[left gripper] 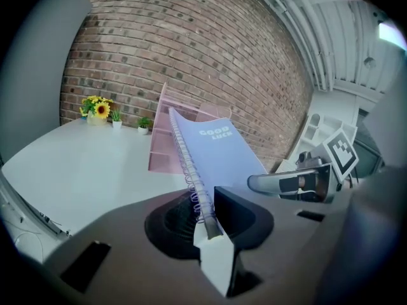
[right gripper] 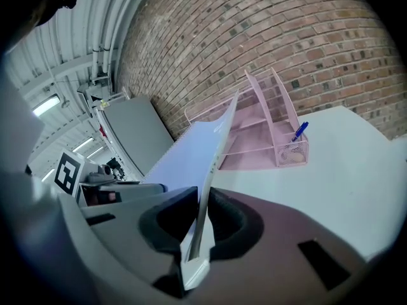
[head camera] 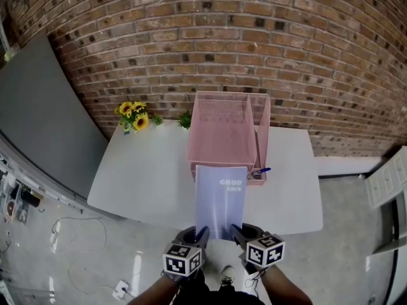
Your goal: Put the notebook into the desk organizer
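Note:
A pale blue spiral notebook point(head camera: 220, 199) is held flat above the near part of the white table point(head camera: 140, 176), its far edge pointing at the pink mesh desk organizer point(head camera: 222, 135). My left gripper point(head camera: 198, 235) is shut on the near left corner, at the spiral binding point(left gripper: 194, 176). My right gripper point(head camera: 236, 232) is shut on the near right edge of the notebook point(right gripper: 203, 183). The organizer point(right gripper: 261, 129) stands upright at the back of the table, its slots facing me; it also shows behind the notebook point(left gripper: 213, 154) as the organizer point(left gripper: 162, 145).
A blue pen point(head camera: 259, 171) sits in the organizer's small front cup point(right gripper: 291, 152). Yellow flowers point(head camera: 131, 114) and small green plants point(head camera: 184, 119) stand at the table's far left by the brick wall. A grey panel point(head camera: 38, 119) leans at left.

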A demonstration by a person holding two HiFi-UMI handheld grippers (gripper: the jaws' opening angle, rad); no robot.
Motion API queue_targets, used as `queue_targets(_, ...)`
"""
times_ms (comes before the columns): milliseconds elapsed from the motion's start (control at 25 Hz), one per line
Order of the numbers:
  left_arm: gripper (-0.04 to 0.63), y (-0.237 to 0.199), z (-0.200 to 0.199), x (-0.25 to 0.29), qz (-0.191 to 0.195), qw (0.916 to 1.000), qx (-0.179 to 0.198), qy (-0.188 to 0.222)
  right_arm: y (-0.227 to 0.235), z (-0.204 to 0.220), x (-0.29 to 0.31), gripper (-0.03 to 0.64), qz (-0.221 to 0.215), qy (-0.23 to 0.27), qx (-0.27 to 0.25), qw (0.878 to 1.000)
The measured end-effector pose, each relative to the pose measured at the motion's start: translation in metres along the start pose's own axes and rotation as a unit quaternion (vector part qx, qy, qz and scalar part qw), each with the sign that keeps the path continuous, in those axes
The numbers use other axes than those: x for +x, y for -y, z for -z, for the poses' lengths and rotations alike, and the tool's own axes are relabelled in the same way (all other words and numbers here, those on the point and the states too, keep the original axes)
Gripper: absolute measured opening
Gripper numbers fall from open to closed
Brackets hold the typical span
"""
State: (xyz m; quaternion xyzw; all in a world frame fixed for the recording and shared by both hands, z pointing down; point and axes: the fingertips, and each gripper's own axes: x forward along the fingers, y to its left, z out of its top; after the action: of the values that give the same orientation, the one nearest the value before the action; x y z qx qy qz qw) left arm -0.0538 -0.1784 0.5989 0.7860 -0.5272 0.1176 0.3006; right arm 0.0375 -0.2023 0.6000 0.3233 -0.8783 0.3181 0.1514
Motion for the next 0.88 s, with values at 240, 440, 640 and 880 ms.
queue_targets(240,0.069,-0.012,-0.001,0.008,0.005,0.9999,0.001,-0.01,0.007,0.004,0.014,0.054,0.005,-0.007,0.019,1.0)
queue_targets(440,0.069,-0.02,-0.005,0.013,0.01,0.9998,-0.001,-0.016,0.008,0.001,0.022,0.054,0.007,-0.009,0.029,1.0)
queue_targets(640,0.069,-0.029,-0.011,0.019,0.015,0.9998,-0.003,-0.016,0.011,-0.004,0.032,0.054,0.011,-0.009,0.037,0.999)
queue_targets(880,0.07,-0.034,-0.029,0.028,0.024,0.9997,-0.006,-0.009,0.017,-0.016,0.042,0.055,0.016,-0.009,0.038,0.999)
